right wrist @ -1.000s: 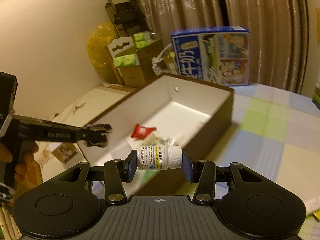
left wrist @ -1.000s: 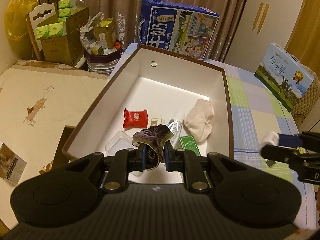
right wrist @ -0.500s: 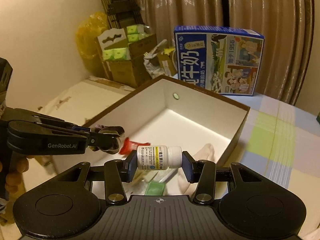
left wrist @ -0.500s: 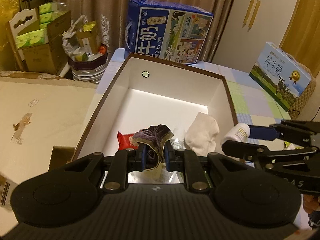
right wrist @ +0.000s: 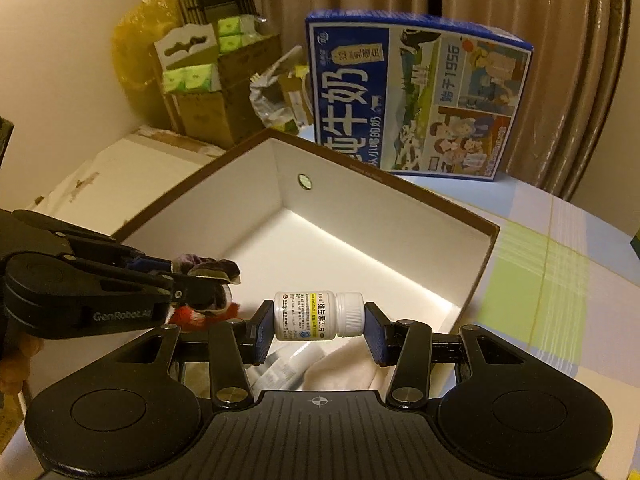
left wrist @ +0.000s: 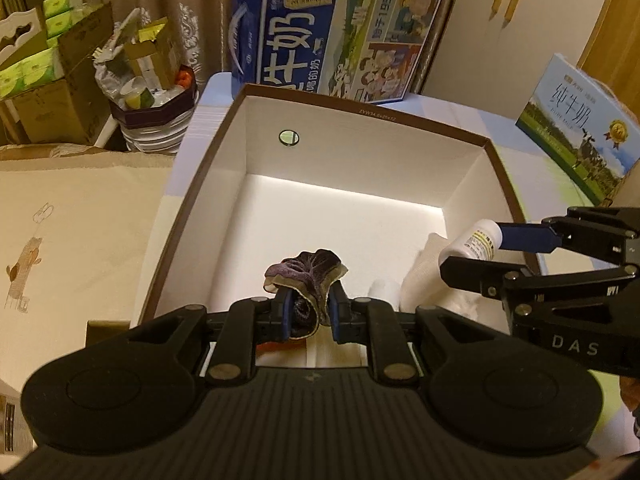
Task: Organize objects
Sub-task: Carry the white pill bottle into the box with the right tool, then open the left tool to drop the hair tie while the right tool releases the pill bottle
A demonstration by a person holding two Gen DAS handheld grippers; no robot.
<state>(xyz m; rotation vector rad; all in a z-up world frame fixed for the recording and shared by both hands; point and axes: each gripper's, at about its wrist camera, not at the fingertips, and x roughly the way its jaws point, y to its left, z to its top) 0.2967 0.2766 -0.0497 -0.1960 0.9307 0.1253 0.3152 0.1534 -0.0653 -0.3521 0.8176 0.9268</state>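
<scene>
Brown curtains (right wrist: 500, 12) behind, checked tablecloth (right wrist: 560, 272) in pale blue, green and white below. On it, large open box (left wrist: 498, 160) with brown rim and white inside, small round hole high in its far wall. Behind the box, upright blue milk carton (right wrist: 416, 100) with big white characters; off to the right in the left wrist view, second, lighter blue milk carton (left wrist: 576, 128), tilted. Beyond the table on the left, cardboard box (left wrist: 52, 92) stuffed with green packs, plus round tin (left wrist: 154, 116) heaped with odds and ends.

Left gripper (left wrist: 307, 314) clamped tight on crumpled dark purple cloth (left wrist: 308, 276), folds bulging up above the pads, held over the near end of the box. Same cloth seen from the right wrist camera, pinched at the tip of the black arm coming in from the left, hanging above something red (right wrist: 200, 314) on the box floor.

Right gripper (right wrist: 319, 326) closed on small white pill bottle (right wrist: 318, 315), bottle lying crosswise, base against the left pad, ribbed cap against the right. Bottle held in the air above the near right part of the box, over a cream cloth (right wrist: 344, 372) and some clear plastic packets lying inside. From the left wrist view, bottle poised just above the right wall of the box, cream cloth directly under it.

Far half of the box floor bare and brightly lit.
</scene>
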